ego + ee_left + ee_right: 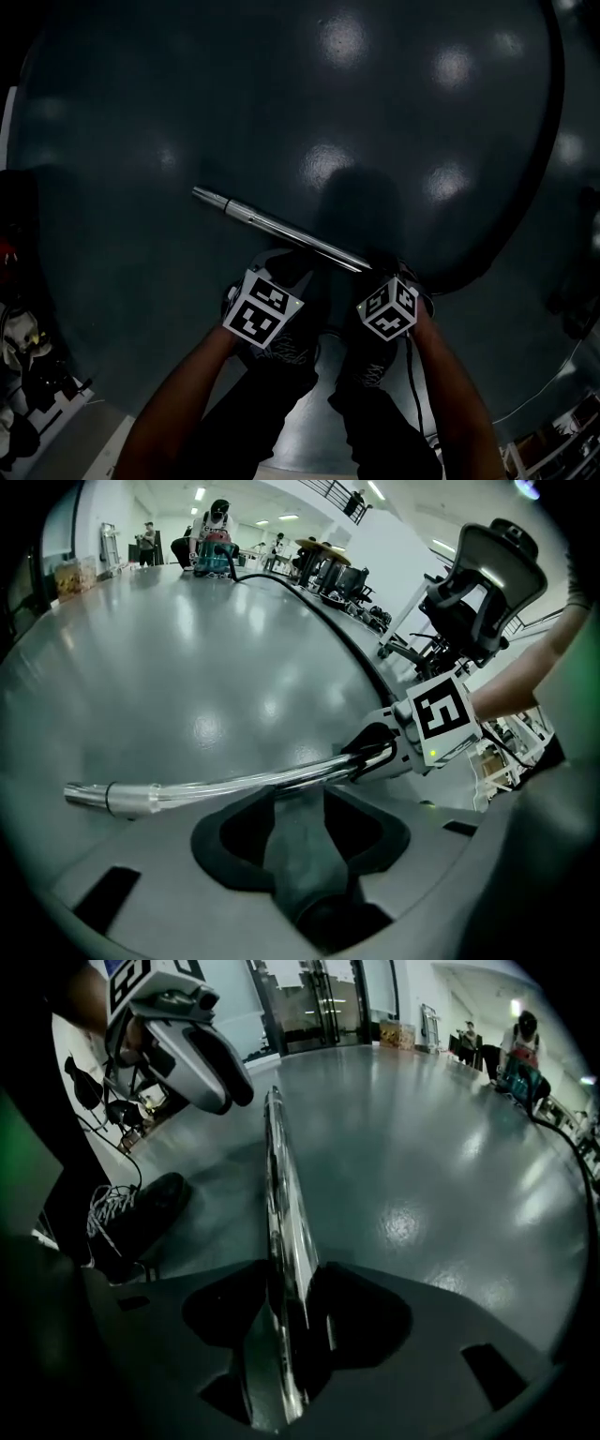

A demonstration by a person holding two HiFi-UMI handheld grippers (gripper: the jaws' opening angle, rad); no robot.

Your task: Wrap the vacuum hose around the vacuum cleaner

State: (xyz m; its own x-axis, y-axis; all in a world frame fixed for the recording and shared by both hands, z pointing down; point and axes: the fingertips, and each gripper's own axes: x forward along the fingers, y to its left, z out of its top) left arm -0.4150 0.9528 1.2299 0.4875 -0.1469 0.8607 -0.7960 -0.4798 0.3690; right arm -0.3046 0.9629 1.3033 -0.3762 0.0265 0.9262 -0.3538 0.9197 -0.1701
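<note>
A shiny metal vacuum tube [281, 230] lies on the dark floor, slanting from upper left to lower right. My left gripper [267, 281] is over its middle part and my right gripper [392, 286] over its near right end. In the left gripper view the tube [234, 782] crosses the tips of the open jaws [300, 808], with the right gripper [384, 752] around its far end. In the right gripper view the tube [281, 1204] runs lengthwise between the open jaws [291, 1307]. The black hose [319, 611] leads off across the floor to the distant vacuum cleaner [214, 555].
The person's shoes [291, 347] stand just behind the tube. An office chair [483, 583] and desks line the right side. People stand by the vacuum cleaner [520, 1077] far off. The hose [553, 141] curves along the floor at the right.
</note>
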